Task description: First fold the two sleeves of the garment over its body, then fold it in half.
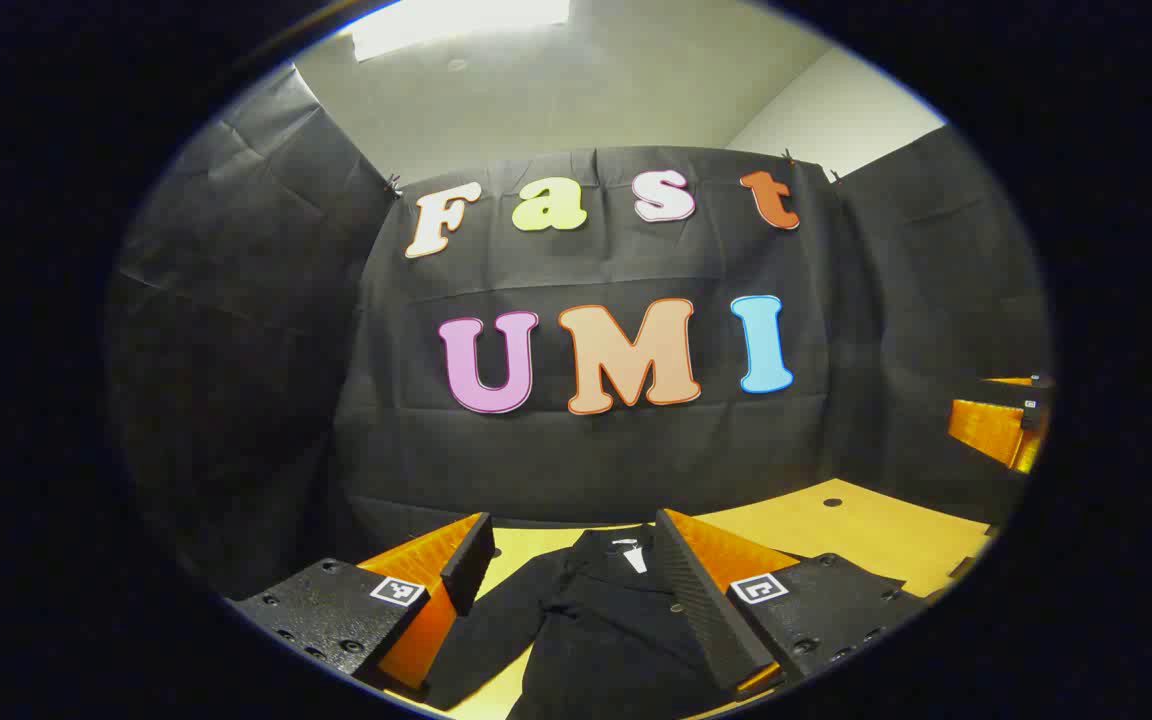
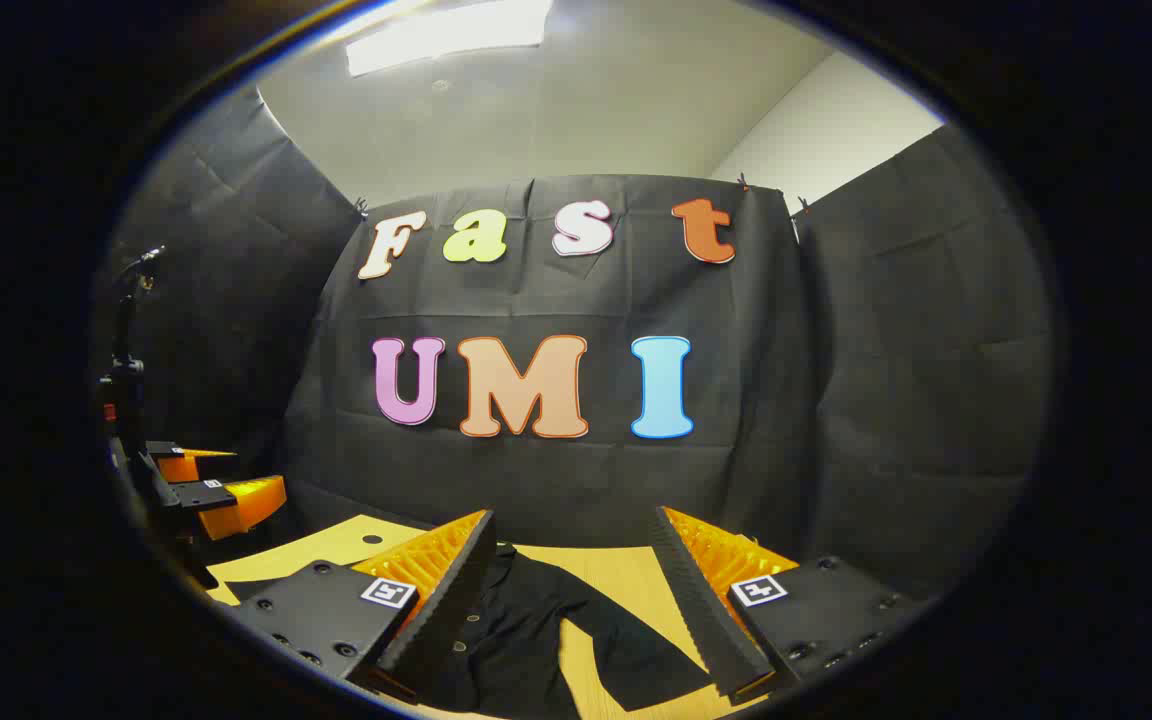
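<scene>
Two grippers hang above a yellow table (image 1: 836,525), and each one has its fingers spread wide with nothing between them. In the left gripper view, the left gripper (image 1: 568,585) looks down over a black garment (image 1: 596,620) that lies flat on the table near its front edge. The collar of the garment points toward the back edge, and one sleeve (image 1: 496,640) lies out to the side on the bare table.

In the right gripper view, the right gripper (image 2: 576,590) is over the other side of the garment. The other sleeve (image 2: 626,640) lies out slanted across the table, away from the body of the garment. Both sleeves look spread out, so I think no fold is made yet. The first step, folding the sleeves in, is the one to do now.

For the next move, I think each gripper needs to go down to its own sleeve, pinch the cloth near the end, lift it a little and lay it over the body. The cloth is thin and soft, so the pinch must catch just the sleeve and not the layer under it.

Farther off, at the left side of the right gripper view, the left gripper shows again. Behind the table hangs the black cloth wall (image 2: 886,400).
</scene>
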